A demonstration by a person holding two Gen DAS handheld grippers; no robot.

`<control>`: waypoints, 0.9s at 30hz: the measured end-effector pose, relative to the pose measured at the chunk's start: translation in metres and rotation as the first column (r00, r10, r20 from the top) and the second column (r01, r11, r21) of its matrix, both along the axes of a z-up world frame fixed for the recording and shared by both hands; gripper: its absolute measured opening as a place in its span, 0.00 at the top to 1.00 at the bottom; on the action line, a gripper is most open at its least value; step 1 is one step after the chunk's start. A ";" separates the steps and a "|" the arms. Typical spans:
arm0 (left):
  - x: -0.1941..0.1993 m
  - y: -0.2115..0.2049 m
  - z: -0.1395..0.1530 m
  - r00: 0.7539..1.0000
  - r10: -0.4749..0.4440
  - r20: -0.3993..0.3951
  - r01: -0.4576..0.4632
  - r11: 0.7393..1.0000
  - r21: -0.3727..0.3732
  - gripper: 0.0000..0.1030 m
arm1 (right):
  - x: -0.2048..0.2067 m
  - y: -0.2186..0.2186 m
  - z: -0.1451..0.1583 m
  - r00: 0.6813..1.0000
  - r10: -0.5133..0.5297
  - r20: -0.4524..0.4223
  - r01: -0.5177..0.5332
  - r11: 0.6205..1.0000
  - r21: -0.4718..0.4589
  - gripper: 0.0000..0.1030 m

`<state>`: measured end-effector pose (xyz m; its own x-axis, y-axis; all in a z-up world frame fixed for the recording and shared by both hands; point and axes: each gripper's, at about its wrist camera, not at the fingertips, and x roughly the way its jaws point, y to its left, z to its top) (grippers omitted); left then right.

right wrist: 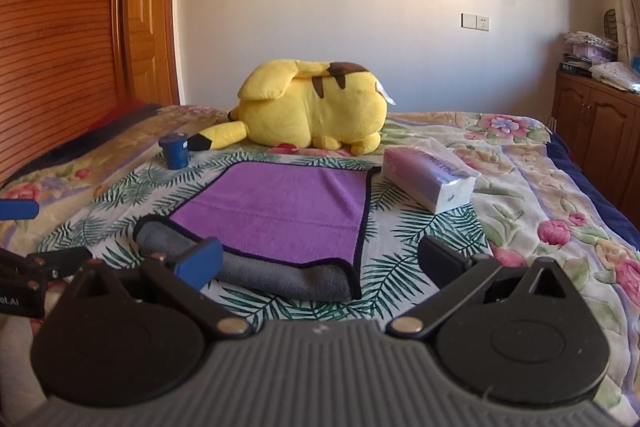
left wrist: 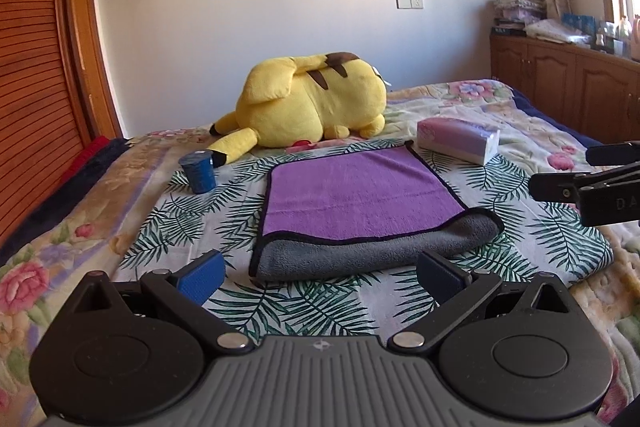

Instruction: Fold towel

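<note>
The purple towel lies flat on the palm-leaf cloth spread over the bed, its near edge turned over so the grey underside shows as a soft roll. In the left wrist view the left hand-held gripper hovers just short of that grey roll, which sits at 12 o'clock; its jaws are spread wide and released, holding nothing. The right hand-held gripper is likewise spread and empty, with the roll's right corner at about 12 o'clock and the towel's body stretching toward 11. A blue cup stands at 10 o'clock off the towel's far left corner, a tissue pack lies just beside the far right corner at 1 o'clock, and a yellow Pikachu plush rests beyond the far edge. Bare patterned cloth lies open along both long sides and in front of the roll.
</note>
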<state>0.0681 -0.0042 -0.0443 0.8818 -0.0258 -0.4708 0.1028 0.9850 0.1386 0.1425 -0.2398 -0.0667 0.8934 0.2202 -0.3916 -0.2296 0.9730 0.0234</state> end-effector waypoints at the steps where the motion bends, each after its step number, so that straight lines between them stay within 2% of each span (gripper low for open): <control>1: 0.002 -0.001 -0.001 1.000 -0.004 -0.004 0.004 1.000 0.002 0.16 | 0.002 0.001 -0.001 1.000 0.002 -0.004 -0.002 1.000 -0.005 0.00; 15: 0.036 0.003 -0.015 0.997 -0.022 -0.075 0.021 1.000 -0.012 0.16 | 0.028 0.015 -0.015 0.996 0.051 -0.067 -0.056 0.996 -0.063 0.00; 24: 0.058 0.014 -0.019 0.995 -0.016 -0.103 0.011 0.999 -0.041 0.16 | 0.044 0.020 -0.021 0.991 0.086 -0.102 -0.093 0.993 -0.065 0.01; 26: 0.063 0.017 -0.020 0.994 -0.015 -0.108 0.009 0.999 -0.050 0.17 | 0.047 0.021 -0.022 0.990 0.095 -0.108 -0.102 0.993 -0.065 0.02; 27: 0.066 0.019 -0.021 0.994 -0.015 -0.112 0.009 0.998 -0.055 0.17 | 0.050 0.021 -0.023 0.989 0.100 -0.111 -0.107 0.992 -0.066 0.08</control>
